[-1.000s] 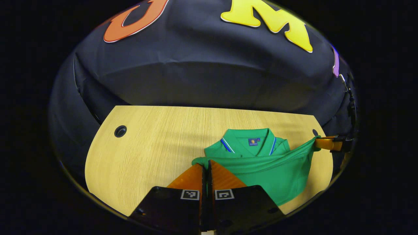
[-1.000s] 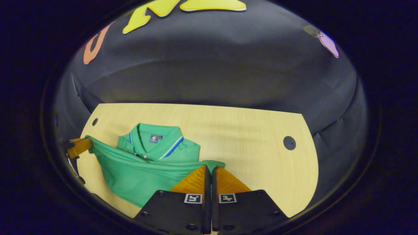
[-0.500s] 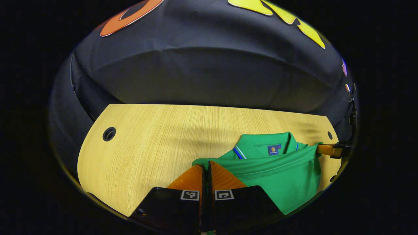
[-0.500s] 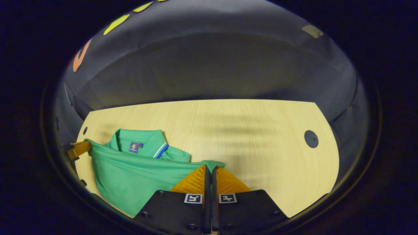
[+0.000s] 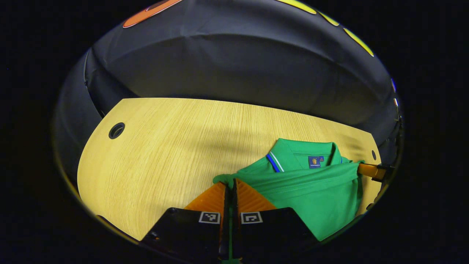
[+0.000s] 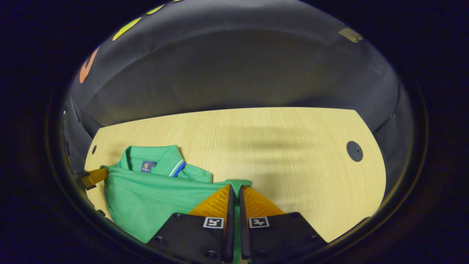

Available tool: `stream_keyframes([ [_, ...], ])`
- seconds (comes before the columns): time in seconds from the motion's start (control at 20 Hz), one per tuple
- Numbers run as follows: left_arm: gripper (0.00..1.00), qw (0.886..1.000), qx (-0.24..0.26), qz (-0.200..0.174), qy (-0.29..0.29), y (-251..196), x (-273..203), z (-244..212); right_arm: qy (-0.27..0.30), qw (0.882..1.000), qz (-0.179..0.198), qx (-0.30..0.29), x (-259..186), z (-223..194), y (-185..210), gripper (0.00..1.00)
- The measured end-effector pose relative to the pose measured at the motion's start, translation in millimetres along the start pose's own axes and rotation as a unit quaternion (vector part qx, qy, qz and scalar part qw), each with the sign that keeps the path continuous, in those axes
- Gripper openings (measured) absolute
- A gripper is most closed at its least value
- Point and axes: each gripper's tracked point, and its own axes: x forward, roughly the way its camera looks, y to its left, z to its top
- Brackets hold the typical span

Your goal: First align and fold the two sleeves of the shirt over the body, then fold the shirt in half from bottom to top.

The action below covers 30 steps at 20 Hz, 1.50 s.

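Observation:
A green polo shirt [image 5: 311, 190] with a blue-striped collar lies on the wooden table [image 5: 165, 146]. Its bottom hem is lifted and stretched across the body just below the collar. My left gripper [image 5: 230, 183] is shut on the hem's left corner, green cloth bunched at its tips. At the far right of the left gripper view, the other gripper [image 5: 370, 170] pinches the opposite corner. In the right gripper view the shirt [image 6: 154, 198] lies at lower left. My right gripper [image 6: 236, 187] is shut on the hem corner there, and the left gripper [image 6: 94, 176] holds the far corner.
The table has a round cable hole near each end, one hole [image 5: 116, 130] in the left gripper view and another hole [image 6: 354, 151] in the right gripper view. Bare wood [image 6: 285, 154] stretches beyond the shirt up to the black cloth wall.
Both grippers have carried the lifted hem toward the collar. The hem now sits just under the collar's label, covering more of the shirt's body than a second ago.

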Motion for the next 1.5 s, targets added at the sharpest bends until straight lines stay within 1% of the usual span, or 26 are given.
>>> stream_keyframes([
  [0.05,0.06,1.0,-0.001,-0.003,-0.002,-2.3,2.0,1.0,0.005,1.0,0.002,-0.001,-2.3,-3.0,2.6,0.16],
  [0.1,0.1,1.0,-0.003,-0.009,-0.001,-5.0,-2.7,1.4,0.008,1.0,-0.003,-0.009,-8.4,-4.0,1.1,0.27],
  [0.15,0.12,1.0,-0.008,-0.014,0.001,-9.4,-8.5,1.1,0.005,1.0,0.001,-0.015,-18.1,-1.9,4.8,0.45],
  [0.25,0.43,1.0,-0.01,-0.016,-0.006,-13.9,-20.6,4.2,-0.012,0.999,0.015,-0.027,-44.8,6.8,16.1,0.82],
  [0.3,0.54,1.0,-0.009,-0.014,-0.014,-12.7,-33.2,9.8,-0.028,0.999,0.017,-0.032,-57.9,14.4,20.4,1.0],
  [0.35,0.66,1.0,-0.008,-0.014,-0.024,-11.7,-47.5,17.2,-0.047,0.998,0.013,-0.038,-75.1,22.9,21.4,0.96],
  [0.4,0.9,0.999,-0.007,-0.015,-0.033,-15.0,-59.6,24.4,-0.061,0.997,0.01,-0.044,-89.9,29.1,23.0,0.98],
  [0.45,0.92,0.999,-0.005,-0.017,-0.046,-18.5,-74.3,32.5,-0.075,0.996,0.005,-0.048,-106.6,35.5,24.2,0.93],
  [0.5,0.94,0.998,0.001,-0.017,-0.06,-18.2,-89.2,42.1,-0.087,0.995,0.004,-0.05,-125.1,41.1,27.2,0.93],
  [0.55,0.94,0.997,0.008,-0.016,-0.079,-19.5,-107.2,53.2,-0.102,0.994,0.003,-0.049,-142.8,46.8,30.8,0.98],
  [0.6,0.95,0.995,0.015,-0.017,-0.097,-20.2,-127.9,63.7,-0.116,0.992,-0.005,-0.051,-163.4,52.9,30.3,0.98],
  [0.65,0.96,0.993,0.02,-0.018,-0.115,-22.4,-146.9,72.9,-0.134,0.99,-0.01,-0.051,-184.3,59.0,31.8,0.98],
  [0.7,0.99,0.991,0.026,-0.018,-0.132,-23.7,-167.7,80.0,-0.154,0.987,-0.015,-0.052,-209.7,65.5,33.8,0.93],
  [0.75,0.98,0.988,0.03,-0.017,-0.149,-23.2,-191.0,86.7,-0.171,0.984,-0.02,-0.055,-229.4,68.5,35.8,0.98],
  [0.8,0.98,0.985,0.033,-0.015,-0.169,-18.7,-216.0,93.2,-0.191,0.98,-0.024,-0.058,-255.5,70.6,37.7,1.0],
  [0.9,0.98,0.978,0.033,-0.021,-0.207,-18.6,-264.0,104.5,-0.223,0.973,-0.028,-0.053,-302.3,69.0,42.6,0.98],
  [0.95,0.98,0.974,0.035,-0.019,-0.223,-17.5,-284.5,105.1,-0.237,0.97,-0.028,-0.044,-313.0,66.7,44.5,0.98],
  [1.0,0.98,0.97,0.04,-0.015,-0.238,-14.3,-305.1,105.5,-0.253,0.966,-0.025,-0.038,-335.0,65.7,47.6,0.93],
  [1.05,0.98,0.967,0.047,-0.014,-0.252,-13.3,-324.4,105.3,-0.271,0.962,-0.029,-0.035,-358.2,64.1,45.7,0.98],
  [1.1,0.98,0.963,0.051,-0.012,-0.265,-10.0,-346.9,105.8,-0.291,0.956,-0.033,-0.035,-380.5,61.7,43.5,0.92],
  [1.15,0.98,0.96,0.051,-0.014,-0.276,-10.1,-365.2,102.9,-0.309,0.95,-0.042,-0.034,-400.4,56.8,40.2,0.97],
  [1.2,0.98,0.957,0.047,-0.023,-0.286,-14.5,-382.8,98.0,-0.325,0.944,-0.046,-0.032,-419.5,50.5,37.3,0.98],
  [1.25,0.98,0.955,0.042,-0.028,-0.294,-17.3,-398.4,93.3,-0.335,0.94,-0.048,-0.029,-435.4,40.8,38.6,0.97],
  [1.3,0.98,0.951,0.04,-0.03,-0.304,-17.5,-412.0,90.1,-0.342,0.938,-0.049,-0.027,-450.0,29.3,37.7,0.92],
  [1.4,0.98,0.941,0.046,-0.044,-0.332,-21.5,-440.8,84.1,-0.355,0.933,-0.054,-0.029,-468.8,8.2,35.2,0.92],
  [1.5,0.98,0.937,0.051,-0.043,-0.343,-19.3,-458.4,77.4,-0.366,0.928,-0.068,-0.037,-482.3,-7.2,30.3,0.92],
])
